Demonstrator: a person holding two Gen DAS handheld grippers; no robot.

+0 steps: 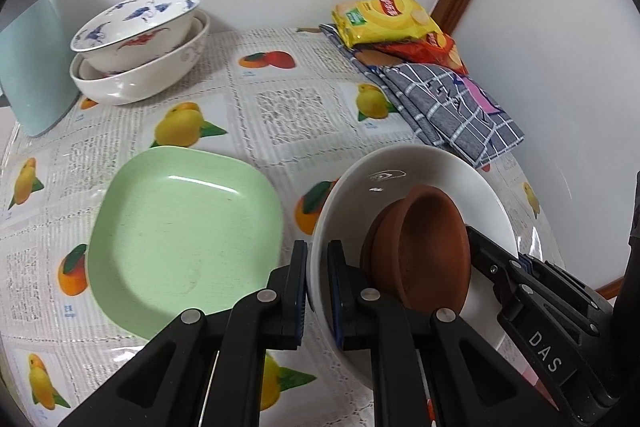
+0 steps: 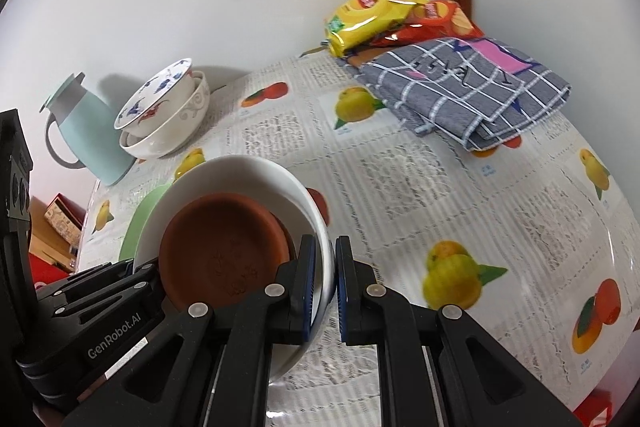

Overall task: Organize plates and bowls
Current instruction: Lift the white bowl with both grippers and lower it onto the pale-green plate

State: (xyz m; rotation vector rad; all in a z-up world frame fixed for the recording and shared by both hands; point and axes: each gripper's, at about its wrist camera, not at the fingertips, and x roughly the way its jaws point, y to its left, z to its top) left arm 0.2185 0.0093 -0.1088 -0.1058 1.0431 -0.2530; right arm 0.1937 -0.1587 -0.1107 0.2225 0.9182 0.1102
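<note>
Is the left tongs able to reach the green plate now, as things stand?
Probably not yet. The left tongs are shut on the rim of the white bowl, which holds the brown clay dish. The green plate lies close beside it, uncovered, so the way looks free once the bowl is released.

home dining corner | fruit-print tablecloth (image 1: 280, 107) | thermos jug (image 2: 92, 131) | snack bags (image 1: 384, 19)

White bowl (image 2: 248, 171) hides most of green plate (image 2: 142, 223).
</note>
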